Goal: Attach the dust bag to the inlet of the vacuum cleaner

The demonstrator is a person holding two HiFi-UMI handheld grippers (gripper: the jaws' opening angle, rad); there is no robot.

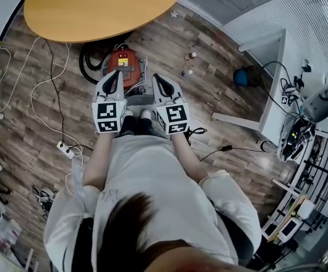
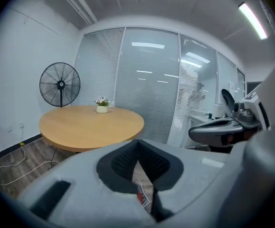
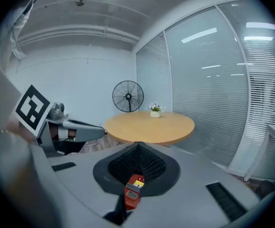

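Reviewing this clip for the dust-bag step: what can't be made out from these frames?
- Dust bag: not identifiable in any view; in the head view the shut left gripper and right gripper cover the floor before the vacuum cleaner.
- Inlet: head view, too small, partly behind the left gripper.
- Gripper views: only a red sliver of the vacuum cleaner shows below the closed jaws.
- Two small floor items: head view, too small to name.

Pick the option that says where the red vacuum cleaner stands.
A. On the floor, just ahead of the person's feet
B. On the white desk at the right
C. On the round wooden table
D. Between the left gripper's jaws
A: the head view shows the red vacuum cleaner standing on the wood floor, between the near edge of the round table and the person's feet.
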